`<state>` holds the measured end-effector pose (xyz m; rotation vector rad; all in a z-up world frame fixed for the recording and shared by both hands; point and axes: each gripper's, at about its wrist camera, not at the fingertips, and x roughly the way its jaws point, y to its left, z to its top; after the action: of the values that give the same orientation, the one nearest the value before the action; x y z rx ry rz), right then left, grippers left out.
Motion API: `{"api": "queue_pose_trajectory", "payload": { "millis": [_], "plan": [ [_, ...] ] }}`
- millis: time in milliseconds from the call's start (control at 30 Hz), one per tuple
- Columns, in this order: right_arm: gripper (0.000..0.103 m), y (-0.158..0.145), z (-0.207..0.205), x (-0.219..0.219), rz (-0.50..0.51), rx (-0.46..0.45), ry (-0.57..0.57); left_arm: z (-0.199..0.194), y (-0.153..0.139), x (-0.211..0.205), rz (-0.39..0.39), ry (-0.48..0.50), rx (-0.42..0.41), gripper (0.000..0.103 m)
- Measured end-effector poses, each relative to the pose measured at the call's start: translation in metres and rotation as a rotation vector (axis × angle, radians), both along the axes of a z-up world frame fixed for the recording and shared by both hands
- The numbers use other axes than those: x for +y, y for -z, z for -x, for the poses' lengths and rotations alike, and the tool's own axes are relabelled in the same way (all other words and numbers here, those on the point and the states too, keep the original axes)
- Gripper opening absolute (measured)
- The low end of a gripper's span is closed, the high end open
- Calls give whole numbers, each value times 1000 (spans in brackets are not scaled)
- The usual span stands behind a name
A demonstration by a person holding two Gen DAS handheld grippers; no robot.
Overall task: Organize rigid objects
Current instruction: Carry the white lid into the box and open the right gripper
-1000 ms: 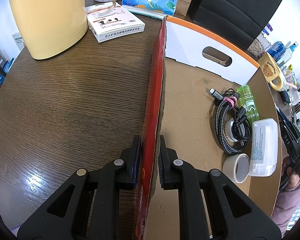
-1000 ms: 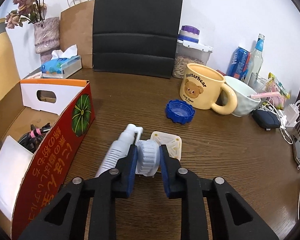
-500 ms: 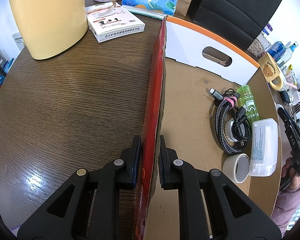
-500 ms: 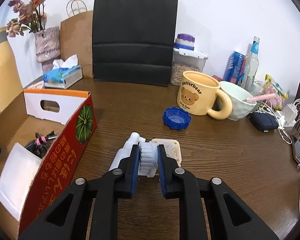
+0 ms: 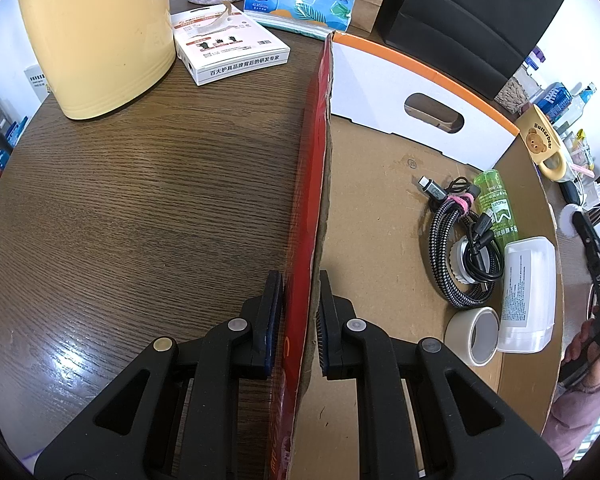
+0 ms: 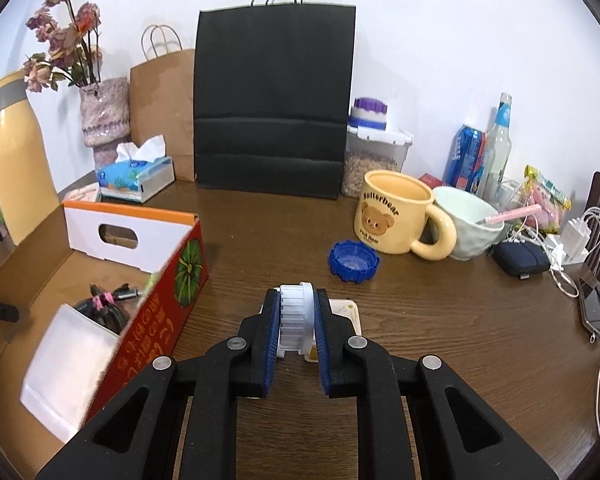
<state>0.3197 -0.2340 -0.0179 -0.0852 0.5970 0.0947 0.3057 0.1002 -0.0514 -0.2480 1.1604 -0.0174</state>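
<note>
My left gripper [image 5: 298, 280] is shut on the red side wall [image 5: 314, 184] of a cardboard box and holds it. Inside the box lie coiled cables [image 5: 460, 248], a green tube [image 5: 496, 204], a white container [image 5: 526, 292] and a tape roll [image 5: 474, 334]. My right gripper [image 6: 296, 300] is shut on a white pump-bottle cap [image 6: 295, 316] and holds it lifted above the table, right of the box [image 6: 168, 292]. A white square lid [image 6: 346, 312] lies under it. A blue cap [image 6: 354, 260] lies farther back.
A yellow bear mug [image 6: 396, 216], a bowl [image 6: 470, 228], bottles and chargers stand at the right. A black bag [image 6: 274, 100], a brown bag, a tissue pack [image 6: 134, 176] and a vase line the back. A yellow jug [image 5: 96, 32] and a white carton [image 5: 228, 48] stand left of the box.
My right gripper closed on the white pump-bottle cap and raised it off the table, tilting the view up. The left gripper has not moved.
</note>
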Motion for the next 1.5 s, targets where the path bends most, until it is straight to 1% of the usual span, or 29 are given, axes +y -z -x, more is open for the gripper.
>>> {"api": "queue_pose_trajectory", "payload": {
  "millis": [200,267,533,700,833,933,1067,1300,1500],
  "plan": [
    [19,-27,18,15,-30,-80,-40,0,0,0,1,-1,0,11],
    [19,-35,24,28,-28,-112,-68,0,0,0,0,0,0,11],
    [19,-51,41,87,-1,-161,-217,0,0,0,1,0,0,11],
    [19,-46,44,121,61,-141,-302,0,0,0,0,0,0,11],
    [19,-41,45,141,126,-118,-352,0,0,0,1,-1,0,11],
    [19,-36,41,151,157,-92,-373,0,0,0,0,1,0,11],
    [19,-28,35,161,187,-56,-378,0,0,0,0,1,0,11],
    [19,-20,27,164,233,-24,-338,0,0,0,-1,1,0,11],
    [19,-19,23,160,233,-11,-316,0,0,0,0,1,0,11]
  ]
}}
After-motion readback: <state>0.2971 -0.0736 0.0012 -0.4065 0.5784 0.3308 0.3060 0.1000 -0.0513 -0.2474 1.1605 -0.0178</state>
